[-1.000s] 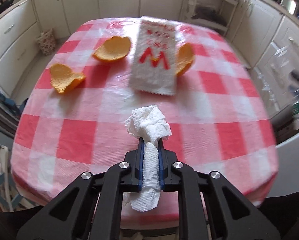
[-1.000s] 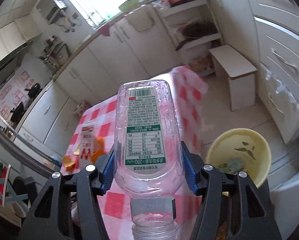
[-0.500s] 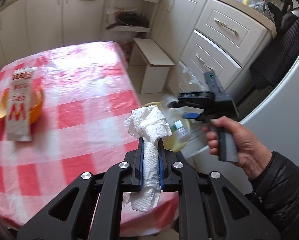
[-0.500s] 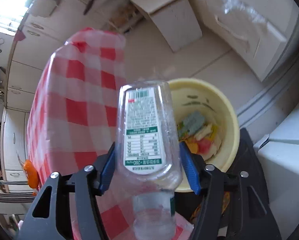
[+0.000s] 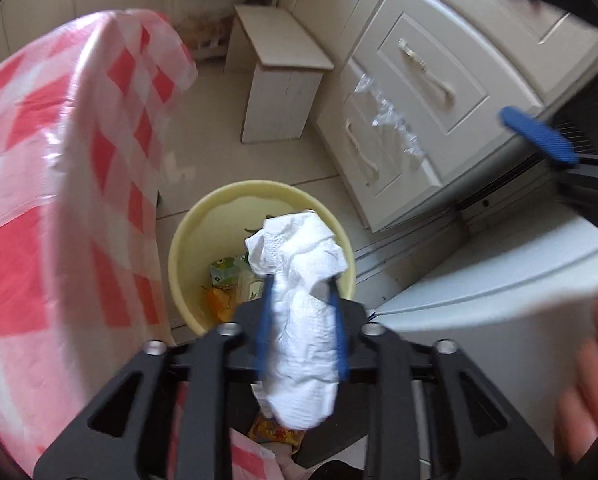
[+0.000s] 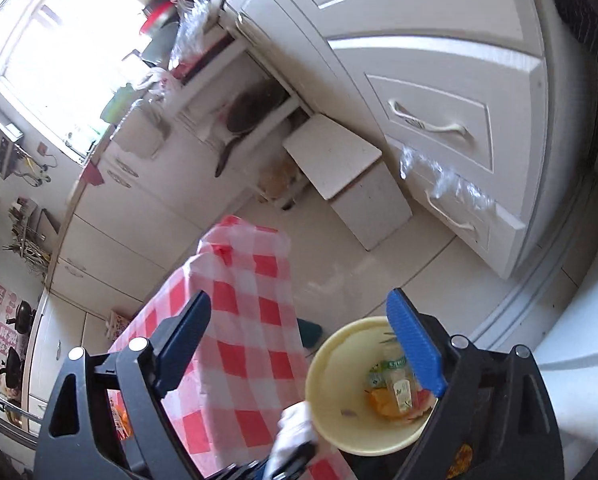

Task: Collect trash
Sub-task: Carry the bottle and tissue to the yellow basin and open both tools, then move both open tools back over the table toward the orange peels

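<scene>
My left gripper (image 5: 299,292) is shut on a crumpled white paper napkin (image 5: 299,280) and holds it over the yellow trash bin (image 5: 203,216) on the floor. The bin holds food scraps and a clear plastic bottle (image 6: 399,384). My right gripper (image 6: 299,312) is open and empty, above and beside the bin (image 6: 339,360). One of its blue fingers (image 5: 539,140) shows at the right of the left wrist view. The napkin (image 6: 295,432) and left gripper show low in the right wrist view.
The table with the red and white checked cloth (image 5: 59,200) stands just left of the bin. A white stool (image 5: 279,76) and white drawers (image 5: 419,92) stand behind and to the right. A hand (image 5: 587,380) is at the right edge.
My right gripper has opened and the bottle now lies in the bin. My left gripper has swung with the napkin from over the table to over the bin.
</scene>
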Motion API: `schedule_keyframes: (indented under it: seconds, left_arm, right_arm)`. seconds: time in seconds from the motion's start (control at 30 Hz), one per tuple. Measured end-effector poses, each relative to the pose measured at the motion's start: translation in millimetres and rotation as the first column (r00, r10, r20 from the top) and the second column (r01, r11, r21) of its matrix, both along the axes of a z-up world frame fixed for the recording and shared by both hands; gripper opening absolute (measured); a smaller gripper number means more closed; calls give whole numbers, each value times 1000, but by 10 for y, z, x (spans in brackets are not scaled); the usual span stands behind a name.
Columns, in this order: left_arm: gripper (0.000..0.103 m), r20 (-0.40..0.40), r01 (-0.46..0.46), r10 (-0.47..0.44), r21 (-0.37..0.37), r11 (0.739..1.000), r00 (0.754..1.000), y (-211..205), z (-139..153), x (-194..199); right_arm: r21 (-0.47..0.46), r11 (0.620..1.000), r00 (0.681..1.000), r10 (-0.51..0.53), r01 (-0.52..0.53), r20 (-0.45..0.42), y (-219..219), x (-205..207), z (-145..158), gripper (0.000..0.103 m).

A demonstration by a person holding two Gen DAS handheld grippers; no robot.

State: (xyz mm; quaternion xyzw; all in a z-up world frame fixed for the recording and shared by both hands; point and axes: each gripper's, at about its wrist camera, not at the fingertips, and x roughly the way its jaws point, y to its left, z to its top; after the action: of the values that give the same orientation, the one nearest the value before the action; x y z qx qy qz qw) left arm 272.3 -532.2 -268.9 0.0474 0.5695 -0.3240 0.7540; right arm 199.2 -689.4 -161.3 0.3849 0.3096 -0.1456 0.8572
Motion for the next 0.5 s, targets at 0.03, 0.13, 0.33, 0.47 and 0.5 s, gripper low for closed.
schedule_keyframes:
  seconds: [0.03,0.13,0.33,0.47,0.5]
  left_arm:
    - [43,-3,-10,10,12,1000,1000,-38,-24,38]
    - [49,-7,-25,25,-13,1000,1000,35,62,85]
    - [55,68,-65,74,-137,988,995,689,626,96]
    - [67,168,-162,196,-193,968,966,1620,1051,49]
    - [72,190,-218,257,-206,954,947,1978,1135,38]
  right_arm:
    - [-9,1000,1000,7,-7,0,14,13,12,86]
    - [-40,999,1000,23,-23,4,65,86,70,86]
    - [-59,998,996,38,-33,77,201,106,256,86]
    - [-44,991,985,134,-130,113,484,288,319,86]
    - [-26,984,977,177,-175,122,610,373,313,86]
